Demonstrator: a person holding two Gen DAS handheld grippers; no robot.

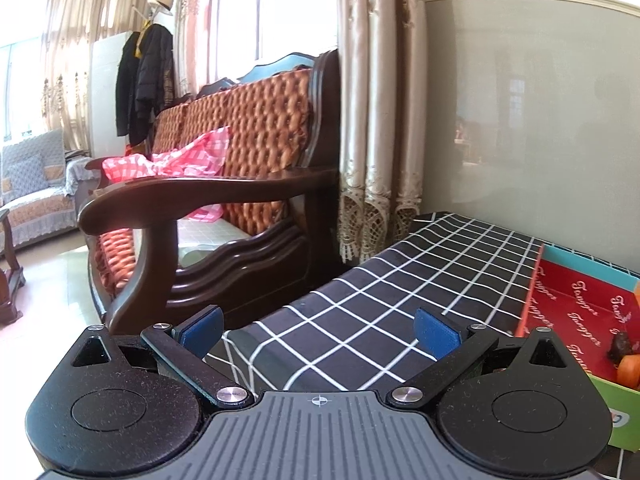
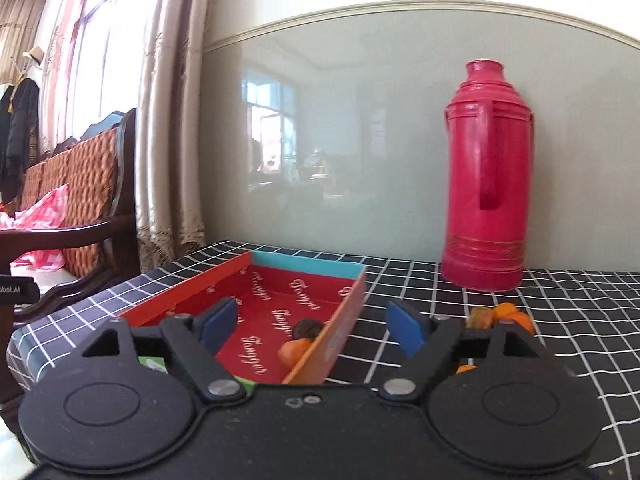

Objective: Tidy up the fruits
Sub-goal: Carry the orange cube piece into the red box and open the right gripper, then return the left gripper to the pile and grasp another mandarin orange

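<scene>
My right gripper hangs over the near end of the red box with its jaws spread wide and nothing between the blue pads, and inside the box, against its right wall, lie an orange fruit and a dark fruit. More orange fruit waits on the checked cloth to the right of the box, near a red flask. My left gripper is also wide open and empty over the cloth's left part.

Left gripper hovering with jaws standing wide, nothing between them, right gripper pointing nearly level, jaws standing apart, gripping nothing
</scene>
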